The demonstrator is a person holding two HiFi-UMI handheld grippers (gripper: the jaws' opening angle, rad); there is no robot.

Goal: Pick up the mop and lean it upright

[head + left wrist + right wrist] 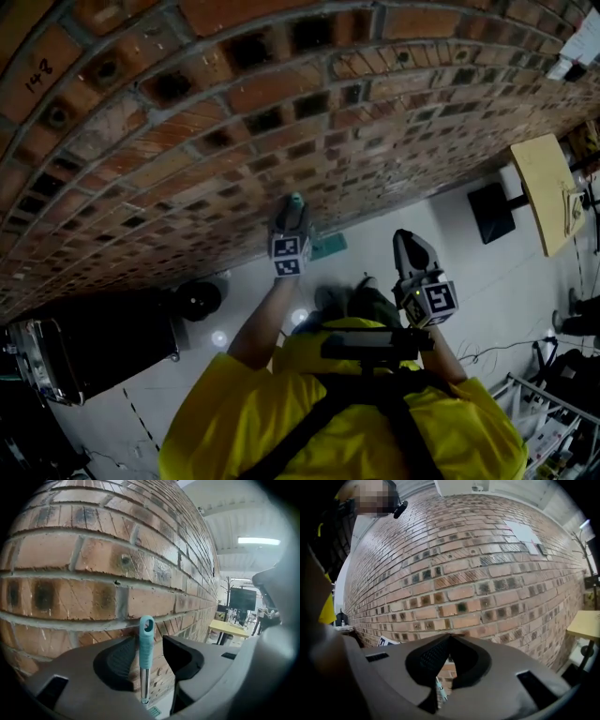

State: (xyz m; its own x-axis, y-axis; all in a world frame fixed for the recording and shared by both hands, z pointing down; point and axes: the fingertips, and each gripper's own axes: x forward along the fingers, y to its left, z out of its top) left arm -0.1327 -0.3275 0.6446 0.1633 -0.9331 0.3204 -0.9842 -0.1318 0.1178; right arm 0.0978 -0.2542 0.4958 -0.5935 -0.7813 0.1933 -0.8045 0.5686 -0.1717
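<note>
The mop stands upright against the brick wall point(281, 84). Its teal handle tip point(296, 201) rises above my left gripper point(290, 214), and its teal head point(329, 247) rests on the floor by the wall. In the left gripper view the teal grip point(146, 637) and steel shaft point(145, 684) stand between the pads of my left gripper point(150, 642). That gripper is open: the grip lies near the left pad, with a gap to the right pad. My right gripper point(405, 236) hangs a little to the right, away from the mop. Its jaws point(450, 636) meet at the tip with nothing between them.
A round black bin point(198, 299) and a dark bulky object point(94, 352) stand on the floor at left. A yellow table point(546, 187) and a black screen point(490, 212) are at right, a metal rack point(553, 422) at bottom right. The person's yellow vest point(281, 412) fills the foreground.
</note>
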